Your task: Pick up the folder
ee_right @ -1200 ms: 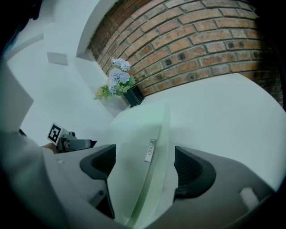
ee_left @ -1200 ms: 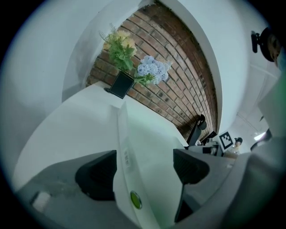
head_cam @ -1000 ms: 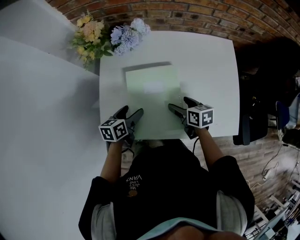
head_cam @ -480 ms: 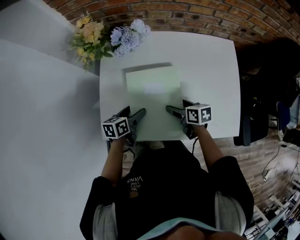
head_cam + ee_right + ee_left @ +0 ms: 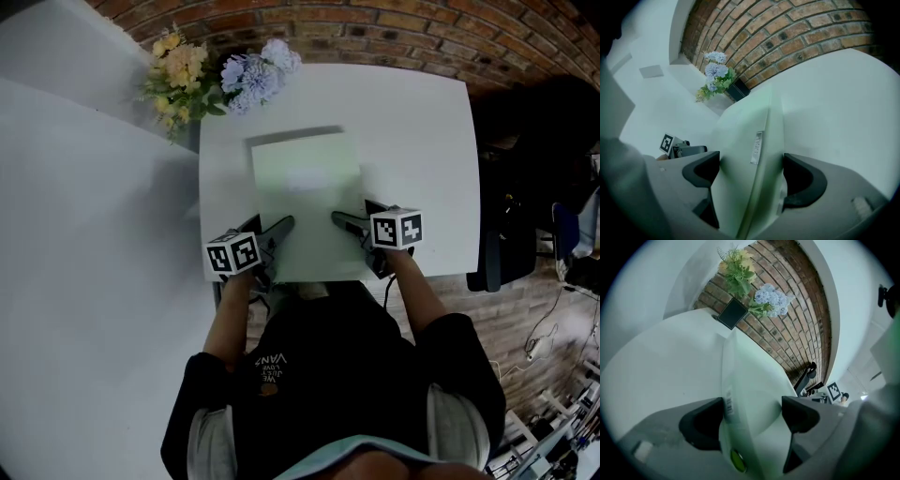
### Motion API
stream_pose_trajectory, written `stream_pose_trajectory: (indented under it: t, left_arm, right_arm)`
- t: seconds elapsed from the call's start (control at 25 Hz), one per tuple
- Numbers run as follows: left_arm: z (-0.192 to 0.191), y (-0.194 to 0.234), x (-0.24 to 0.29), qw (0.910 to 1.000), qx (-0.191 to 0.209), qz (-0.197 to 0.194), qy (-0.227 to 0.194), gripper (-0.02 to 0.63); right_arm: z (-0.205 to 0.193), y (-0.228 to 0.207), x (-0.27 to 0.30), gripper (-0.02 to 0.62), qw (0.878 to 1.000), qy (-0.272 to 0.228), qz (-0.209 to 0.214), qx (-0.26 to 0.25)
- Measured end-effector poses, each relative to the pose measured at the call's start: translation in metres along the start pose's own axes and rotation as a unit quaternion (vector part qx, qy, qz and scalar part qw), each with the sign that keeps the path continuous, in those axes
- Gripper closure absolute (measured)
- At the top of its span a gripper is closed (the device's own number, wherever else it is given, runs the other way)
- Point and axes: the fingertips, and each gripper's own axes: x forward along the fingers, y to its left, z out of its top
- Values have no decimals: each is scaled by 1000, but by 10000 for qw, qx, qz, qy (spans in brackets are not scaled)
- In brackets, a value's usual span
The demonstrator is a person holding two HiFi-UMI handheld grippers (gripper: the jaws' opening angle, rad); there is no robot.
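A pale green folder (image 5: 305,192) lies flat on the white table (image 5: 417,131), its near edge at the table's front. My left gripper (image 5: 268,225) stands open at the folder's near left corner, jaws either side of the edge. In the left gripper view the folder (image 5: 750,376) runs between the jaws of that gripper (image 5: 752,414), against the left jaw and apart from the right one. My right gripper (image 5: 352,212) is open at the near right corner. The right gripper view has the folder's (image 5: 745,126) edge between the jaws of that gripper (image 5: 751,174).
A bunch of yellow and pale blue flowers (image 5: 220,73) in a dark pot stands at the table's far left corner. White panels (image 5: 84,244) lie left of the table. A dark chair (image 5: 511,225) stands off the right edge. A brick wall (image 5: 394,28) runs behind.
Both grippers have closed in a little on the folder's near corners, the left one rightwards, the right one leftwards. The folder has not moved.
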Motion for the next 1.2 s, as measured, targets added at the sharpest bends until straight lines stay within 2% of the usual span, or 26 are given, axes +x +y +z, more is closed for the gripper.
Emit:
stream_pose_trajectory:
  t: [0.44,0.68,1.2]
  left_arm:
    - [2,-1,0,9998,161,70,65,212]
    - [2,-3,-4,9995,293,61,114,212]
    - [16,-24,-14,9947,1003,-149,171,212]
  right_arm:
    - [-4,3,-1,173,9997,-163,-136,110]
    - [-5,9,-4,170,9994,-276,-216,-50]
    - [-5,25,-23,163,9962,-767,-403,-85]
